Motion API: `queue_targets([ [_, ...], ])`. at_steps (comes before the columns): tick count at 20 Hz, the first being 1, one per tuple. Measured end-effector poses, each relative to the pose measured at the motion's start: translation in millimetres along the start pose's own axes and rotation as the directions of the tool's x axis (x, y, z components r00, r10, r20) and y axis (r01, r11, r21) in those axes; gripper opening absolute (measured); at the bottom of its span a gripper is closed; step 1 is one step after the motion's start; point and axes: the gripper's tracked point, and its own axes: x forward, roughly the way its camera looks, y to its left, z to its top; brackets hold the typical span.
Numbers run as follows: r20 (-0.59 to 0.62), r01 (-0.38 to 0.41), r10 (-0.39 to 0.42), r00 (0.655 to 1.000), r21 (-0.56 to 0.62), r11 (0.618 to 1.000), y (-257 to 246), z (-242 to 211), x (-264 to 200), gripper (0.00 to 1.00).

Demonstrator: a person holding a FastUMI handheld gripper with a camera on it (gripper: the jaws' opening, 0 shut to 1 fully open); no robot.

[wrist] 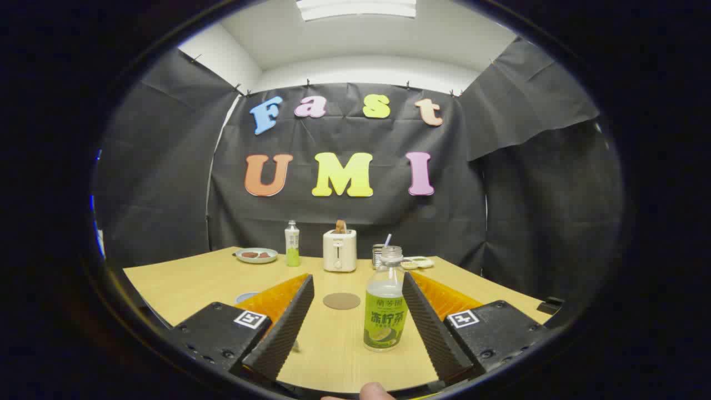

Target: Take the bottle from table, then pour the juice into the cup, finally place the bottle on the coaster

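Green-labelled bottle (385,303) stands upright, neck up, between the spread-apart fingers of the claw (358,289).

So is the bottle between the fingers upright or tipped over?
Upright. The bottle stands on the table, cap up, between the open gripper fingers, untouched.

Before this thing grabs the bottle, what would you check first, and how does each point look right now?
1. Hand-held gripper open wide enough: ok.
2. Bottle upright between the fingers, nearer one finger: ok.
3. Both fingers pressing on the bottle: not ok, not yet gripped.
4. Bottle cap off for pouring: cannot tell.
5. Coaster bare, beyond the fingers on the table: ok.
6. Cup ready: cannot tell, a blue rim peeks out behind the other finger.
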Motion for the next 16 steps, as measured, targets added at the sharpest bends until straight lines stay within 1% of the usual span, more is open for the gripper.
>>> queue_targets([
  [7,-0.002,-0.007,0.007,1.000,-0.020,1.000,5.1,3.9,0.6,1.00],
  [16,-0.015,0.001,-0.001,1.000,-0.016,1.000,1.7,0.7,2.1,1.00],
])
